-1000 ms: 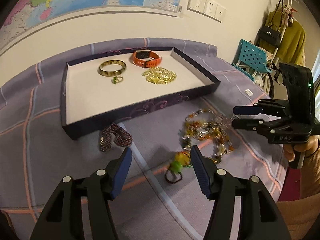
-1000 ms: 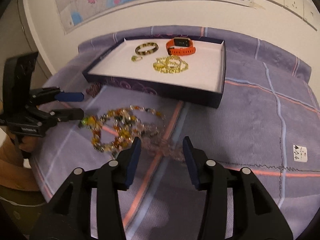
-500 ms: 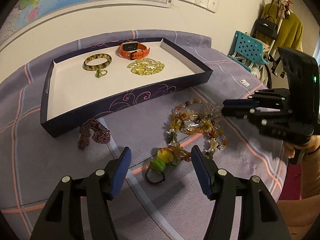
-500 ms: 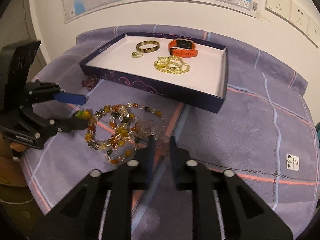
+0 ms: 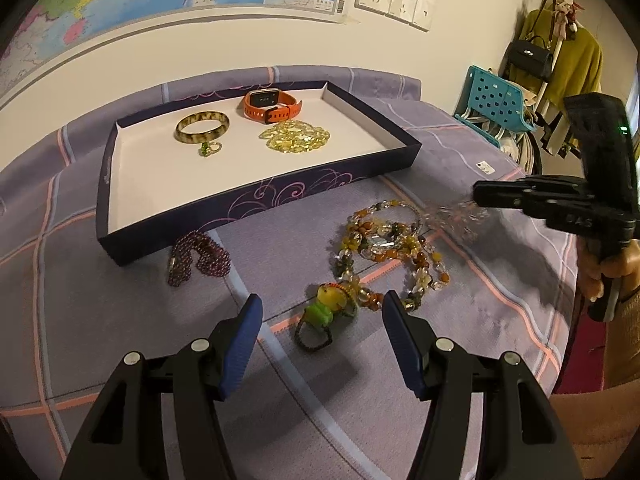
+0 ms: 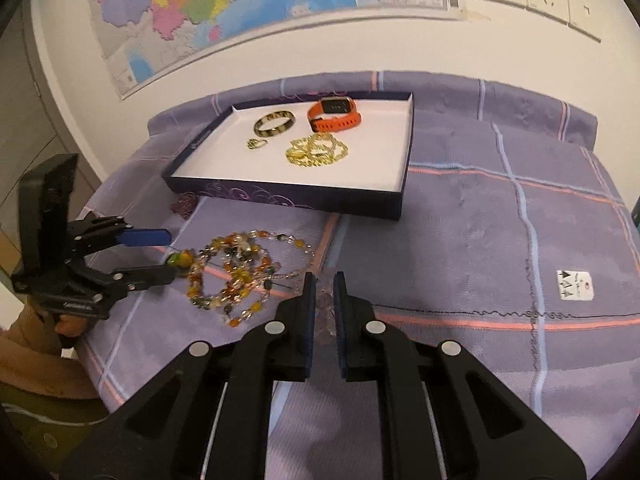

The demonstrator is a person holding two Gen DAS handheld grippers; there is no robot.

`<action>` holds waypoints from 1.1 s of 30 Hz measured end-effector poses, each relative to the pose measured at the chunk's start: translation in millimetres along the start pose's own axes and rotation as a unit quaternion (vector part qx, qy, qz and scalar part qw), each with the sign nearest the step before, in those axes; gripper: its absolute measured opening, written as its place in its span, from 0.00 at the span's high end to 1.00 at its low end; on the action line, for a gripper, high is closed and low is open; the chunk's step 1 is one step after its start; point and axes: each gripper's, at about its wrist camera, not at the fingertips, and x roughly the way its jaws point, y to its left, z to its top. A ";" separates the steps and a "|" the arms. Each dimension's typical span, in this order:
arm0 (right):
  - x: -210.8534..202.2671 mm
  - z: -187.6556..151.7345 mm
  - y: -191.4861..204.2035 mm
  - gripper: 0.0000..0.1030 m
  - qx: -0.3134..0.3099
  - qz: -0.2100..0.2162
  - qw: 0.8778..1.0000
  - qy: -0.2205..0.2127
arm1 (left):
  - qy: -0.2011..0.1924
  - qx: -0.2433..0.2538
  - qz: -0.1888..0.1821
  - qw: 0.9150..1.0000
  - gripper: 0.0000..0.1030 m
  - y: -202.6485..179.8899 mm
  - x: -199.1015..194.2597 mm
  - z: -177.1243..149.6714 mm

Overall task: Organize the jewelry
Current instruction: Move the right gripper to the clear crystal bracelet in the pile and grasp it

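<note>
My right gripper (image 6: 322, 286) is shut on a pale pink clear-bead bracelet (image 6: 325, 312) and holds it just above the cloth; it shows blurred in the left wrist view (image 5: 456, 216) at the gripper's tips (image 5: 478, 196). My left gripper (image 5: 320, 320) is open and empty over a green-and-yellow bead charm (image 5: 324, 312). An amber bead necklace (image 5: 388, 244) lies on the cloth between the grippers. A dark red bead bracelet (image 5: 198, 256) lies by the tray's front wall. The dark tray (image 5: 256, 204) holds a bangle (image 5: 202, 126), a green ring (image 5: 210, 148), an orange watch (image 5: 272, 106) and a yellow bead pile (image 5: 294, 140).
The table wears a purple checked cloth (image 6: 480, 208) with a white label (image 6: 574, 284). The wall with a map (image 6: 240, 0) and sockets is behind the tray. A blue stool (image 5: 496, 100) and a coat rack (image 5: 560, 52) stand beyond the table's right edge.
My right gripper has shut on the pale pink bracelet and lifted it off the cloth. My left gripper has stayed open, drawing back slightly over the charm.
</note>
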 end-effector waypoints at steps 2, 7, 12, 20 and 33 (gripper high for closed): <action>-1.3 -2.8 2.5 0.90 -0.009 -0.004 1.000 0.008 | 0.002 -0.003 -0.001 1.000 0.42 1.1 0.2 -1.0; 9.7 -8.5 6.0 0.59 -0.022 -0.028 0.999 0.020 | 0.002 -0.004 -0.001 1.000 0.42 0.4 0.1 -0.6; 28.0 -13.0 12.3 0.45 -0.041 -0.042 0.998 0.039 | -0.001 -0.006 -0.001 1.000 0.42 0.8 -2.6 -1.3; 37.5 -15.9 21.0 0.76 -0.068 -0.065 0.995 0.041 | 0.003 -0.011 -0.001 1.000 0.42 3.6 -2.5 -5.1; 14.5 -10.2 5.0 0.87 0.006 -0.004 1.000 0.006 | 0.004 -0.005 0.004 1.000 0.43 6.5 -3.2 -9.1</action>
